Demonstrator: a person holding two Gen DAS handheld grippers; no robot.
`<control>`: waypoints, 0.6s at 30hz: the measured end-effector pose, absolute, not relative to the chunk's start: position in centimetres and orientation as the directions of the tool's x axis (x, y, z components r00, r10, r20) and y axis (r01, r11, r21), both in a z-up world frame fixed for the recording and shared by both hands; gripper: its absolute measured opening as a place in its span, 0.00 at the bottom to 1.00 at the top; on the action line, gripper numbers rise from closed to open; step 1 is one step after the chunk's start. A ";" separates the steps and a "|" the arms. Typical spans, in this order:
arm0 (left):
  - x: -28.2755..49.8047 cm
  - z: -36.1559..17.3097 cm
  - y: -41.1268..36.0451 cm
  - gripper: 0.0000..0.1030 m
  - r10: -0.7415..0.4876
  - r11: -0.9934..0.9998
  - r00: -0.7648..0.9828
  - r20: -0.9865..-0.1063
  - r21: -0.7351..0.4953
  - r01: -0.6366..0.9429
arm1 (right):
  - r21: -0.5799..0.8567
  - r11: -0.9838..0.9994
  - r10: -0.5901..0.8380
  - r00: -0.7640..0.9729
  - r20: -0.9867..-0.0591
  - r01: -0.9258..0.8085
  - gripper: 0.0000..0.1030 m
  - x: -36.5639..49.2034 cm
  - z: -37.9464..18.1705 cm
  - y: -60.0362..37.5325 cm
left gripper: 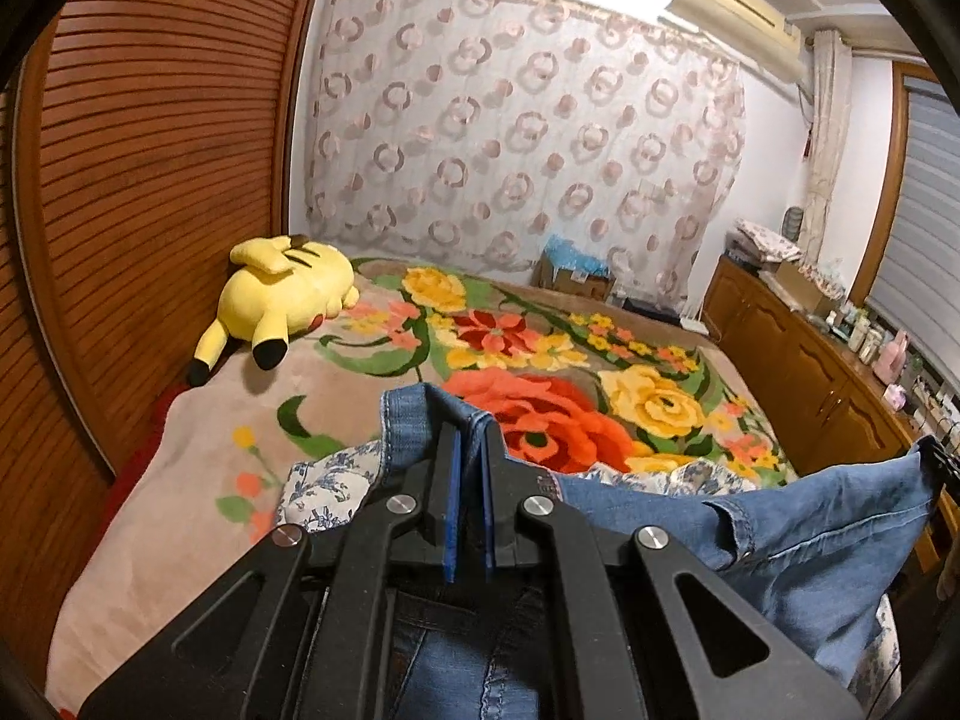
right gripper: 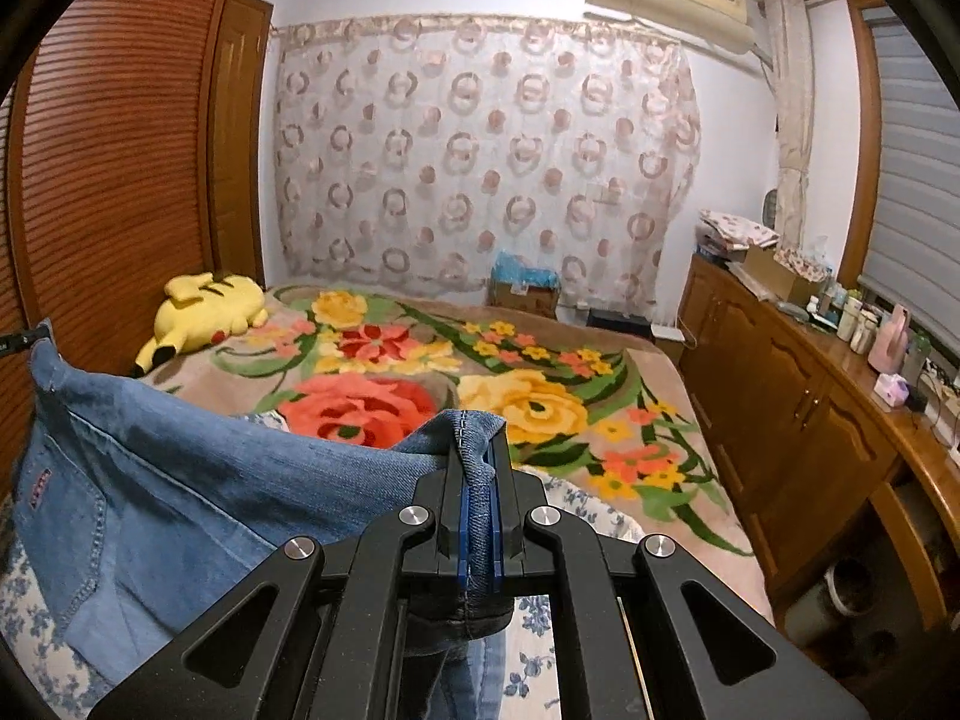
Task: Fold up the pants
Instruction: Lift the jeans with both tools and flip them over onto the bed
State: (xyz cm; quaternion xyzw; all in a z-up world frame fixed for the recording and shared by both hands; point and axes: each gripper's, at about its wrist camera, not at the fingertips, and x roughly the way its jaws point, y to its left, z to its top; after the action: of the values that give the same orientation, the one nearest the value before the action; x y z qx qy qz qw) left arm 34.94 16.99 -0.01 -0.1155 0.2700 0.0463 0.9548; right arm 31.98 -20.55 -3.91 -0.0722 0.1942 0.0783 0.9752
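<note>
Blue denim pants hang stretched between my two grippers above the bed. My left gripper is shut on one corner of the waistband, denim showing between its blue pads. My right gripper is shut on the other corner, with the fabric running off to the left, a back pocket showing. The far right edge of the left wrist view shows the pants reaching the right gripper. The legs hang down below, out of sight.
The bed carries a flowered blanket and a blue-and-white floral cloth under the pants. A yellow plush toy lies at the far left. A slatted wooden wardrobe stands left, a cluttered wooden cabinet right.
</note>
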 end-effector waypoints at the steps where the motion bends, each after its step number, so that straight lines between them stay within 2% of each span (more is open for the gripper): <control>1: 35.2 -0.2 17.0 0.07 0.028 0.969 0.846 -0.532 -0.192 -0.152 | -0.111 0.977 0.122 0.909 -0.398 -0.180 0.04 32.5 -3.7 -20.4; 12: 36.6 -1.4 17.0 0.07 0.041 0.975 0.809 -0.586 -0.154 -0.161 | -0.137 0.973 0.103 0.880 -0.463 -0.186 0.04 35.9 -2.6 -19.5; 14: 36.5 -1.6 17.2 0.12 0.041 0.974 0.801 -0.597 -0.155 -0.165 | -0.136 0.972 0.104 0.876 -0.471 -0.189 0.04 36.3 -2.5 -19.5; 17: 35.8 -1.6 17.1 0.27 0.045 0.977 0.800 -0.598 -0.142 -0.161 | -0.129 0.973 0.106 0.868 -0.485 -0.190 0.04 36.9 -2.3 -19.6; 18: 35.7 -1.6 17.1 0.36 0.046 0.978 0.800 -0.598 -0.138 -0.159 | -0.121 0.974 0.110 0.865 -0.490 -0.192 0.04 36.8 -2.4 -19.7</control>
State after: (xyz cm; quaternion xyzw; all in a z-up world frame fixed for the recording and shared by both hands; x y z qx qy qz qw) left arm 35.75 17.12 -1.58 -0.0910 0.3114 0.0542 0.9444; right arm 36.84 -19.66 -2.38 -0.0832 0.2477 0.0785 0.9621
